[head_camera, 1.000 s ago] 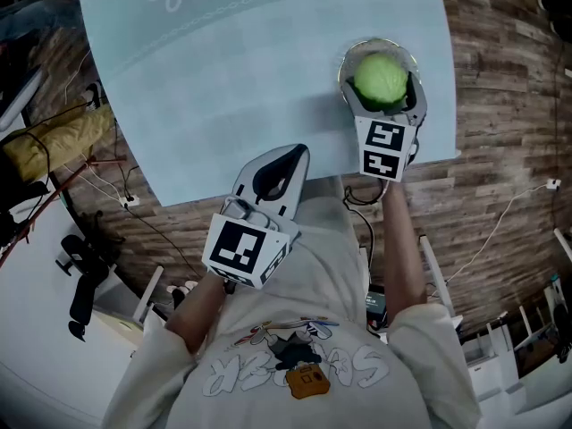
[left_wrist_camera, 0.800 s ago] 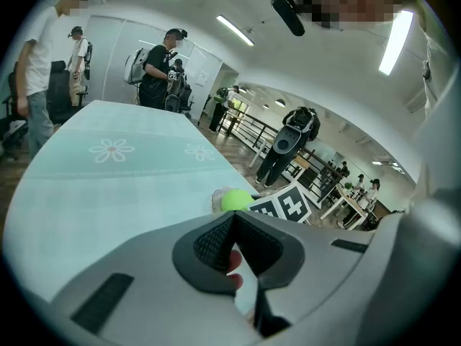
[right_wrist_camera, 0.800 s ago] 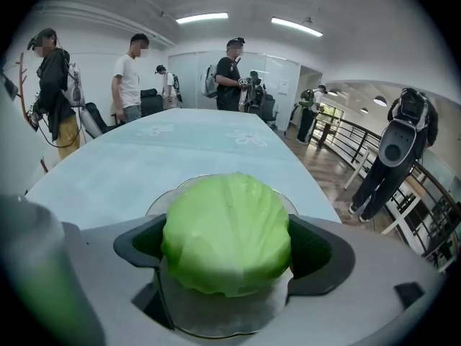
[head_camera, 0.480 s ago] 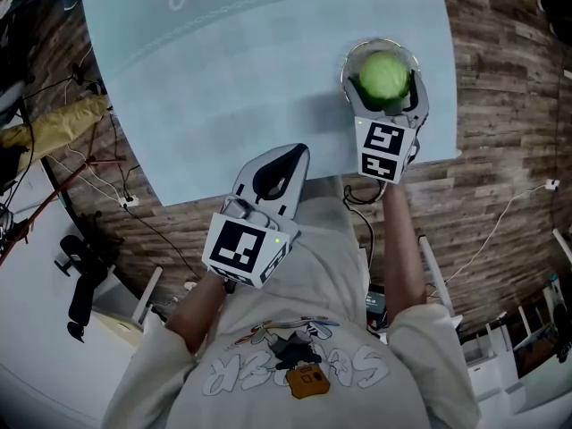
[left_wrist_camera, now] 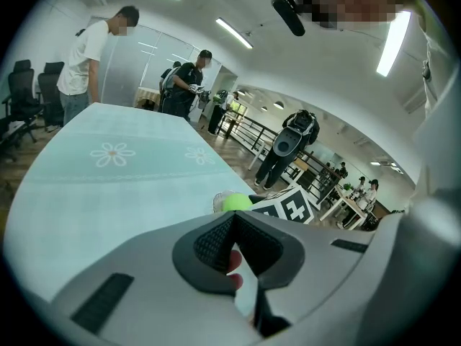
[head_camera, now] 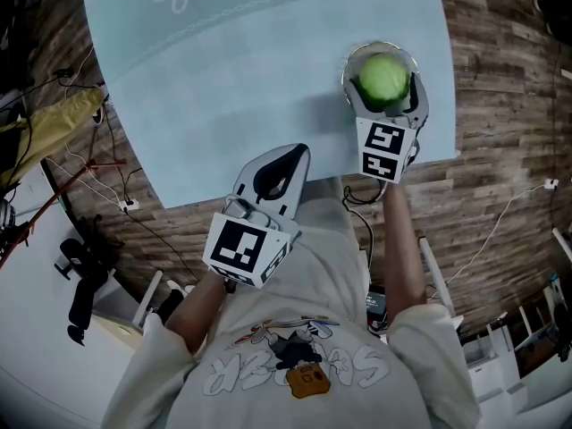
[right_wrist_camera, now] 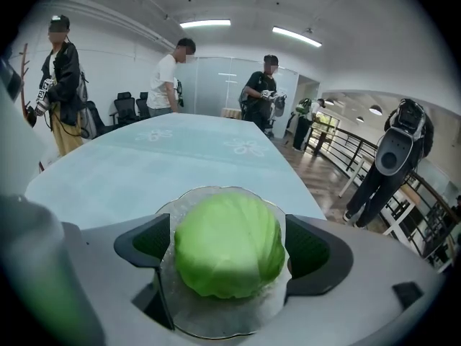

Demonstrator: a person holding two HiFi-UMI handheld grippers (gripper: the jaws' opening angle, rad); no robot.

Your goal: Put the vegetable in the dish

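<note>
A round green cabbage [head_camera: 384,79] [right_wrist_camera: 229,245] rests in a clear glass dish [head_camera: 379,46] [right_wrist_camera: 216,316] near the right front corner of the pale blue table [head_camera: 250,79]. My right gripper [head_camera: 385,93] [right_wrist_camera: 229,245] stands open around it, one pad close on each side, with a thin strip of glass showing between the left pad and the cabbage. My left gripper [head_camera: 293,154] [left_wrist_camera: 232,220] is shut and empty, held at the table's front edge, well left of the dish.
The dish sits close to the table's right and front edges. Wooden floor with cables [head_camera: 98,177] and yellow cloth [head_camera: 54,132] lies to the left. Several people [right_wrist_camera: 169,78] stand beyond the table's far end.
The cabbage looks slightly smaller and lower in the dish than a second ago. The right gripper has barely shifted. My left gripper has not moved.
</note>
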